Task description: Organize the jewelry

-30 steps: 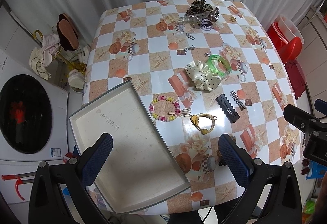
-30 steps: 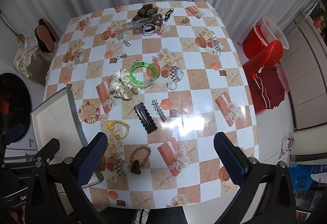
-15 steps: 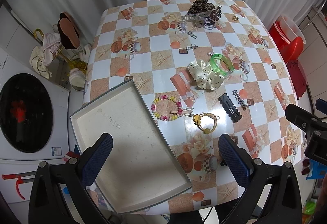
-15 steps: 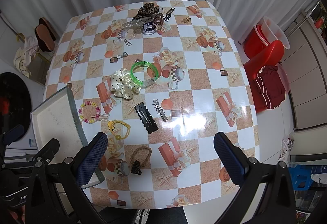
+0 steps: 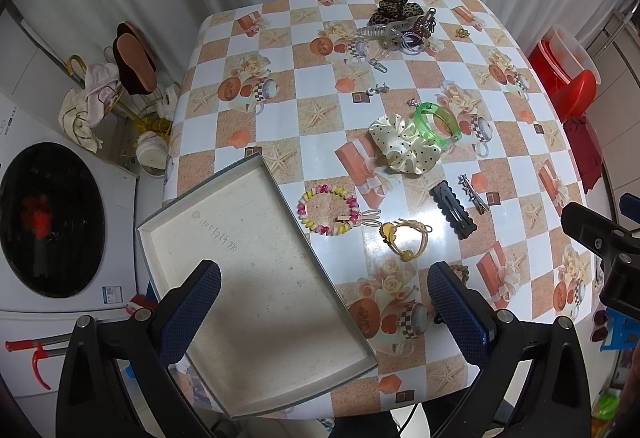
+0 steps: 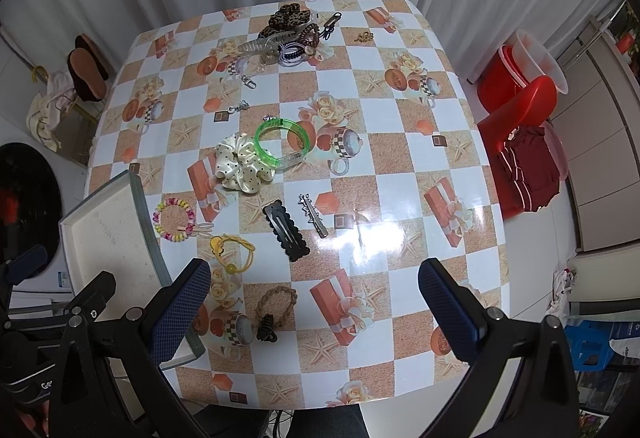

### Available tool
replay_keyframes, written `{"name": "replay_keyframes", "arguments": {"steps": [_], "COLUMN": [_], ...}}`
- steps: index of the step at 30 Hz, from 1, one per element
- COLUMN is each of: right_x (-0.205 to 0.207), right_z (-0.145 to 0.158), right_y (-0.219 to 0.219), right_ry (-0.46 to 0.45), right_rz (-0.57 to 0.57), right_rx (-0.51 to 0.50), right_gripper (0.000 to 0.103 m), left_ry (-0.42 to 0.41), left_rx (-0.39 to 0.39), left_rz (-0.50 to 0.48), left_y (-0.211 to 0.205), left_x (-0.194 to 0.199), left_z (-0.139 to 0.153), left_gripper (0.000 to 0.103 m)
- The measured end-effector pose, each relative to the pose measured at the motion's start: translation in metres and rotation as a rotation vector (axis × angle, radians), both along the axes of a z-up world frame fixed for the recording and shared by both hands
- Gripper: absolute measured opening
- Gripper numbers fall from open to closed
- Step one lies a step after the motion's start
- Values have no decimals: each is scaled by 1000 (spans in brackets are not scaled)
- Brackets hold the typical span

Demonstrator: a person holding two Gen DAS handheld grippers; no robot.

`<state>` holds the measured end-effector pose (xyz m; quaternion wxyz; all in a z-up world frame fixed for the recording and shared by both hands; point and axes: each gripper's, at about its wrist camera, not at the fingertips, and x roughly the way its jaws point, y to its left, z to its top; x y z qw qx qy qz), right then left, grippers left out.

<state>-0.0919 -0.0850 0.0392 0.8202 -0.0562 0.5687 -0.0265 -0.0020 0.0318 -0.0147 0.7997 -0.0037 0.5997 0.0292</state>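
Nothing has been picked up over the last second; both views only drifted slightly. Left gripper [image 5: 320,314] and right gripper [image 6: 314,312] hover with fingers apart, empty, so sorting is unstarted: the tray [image 5: 256,404] at 7 o'clock holds nothing, the bead bracelet [image 5: 328,209] just beside it.

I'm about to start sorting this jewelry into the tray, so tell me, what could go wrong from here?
The tray overhangs the table's near-left edge, so pressing on it could tip it off. The green bangle rests on the cream scrunchie, so grabbing one may drag the other. The flat black clip and thin silver clip could slip from the open right gripper on the glossy cloth.
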Motion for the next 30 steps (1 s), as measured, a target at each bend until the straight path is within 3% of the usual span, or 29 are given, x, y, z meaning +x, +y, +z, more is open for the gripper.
{"name": "replay_keyframes", "arguments": {"steps": [30], "right_x": [0], "right_z": [-18], "right_y": [-11], "right_ry": [28], "right_rz": [-13], "right_rx": [12], "right_gripper": [103], "left_ry": [27], "left_rx": [-7], "left_rz": [-1], "left_y": [12], "left_x": [-11], "left_z": [-14], "left_gripper": [103]}}
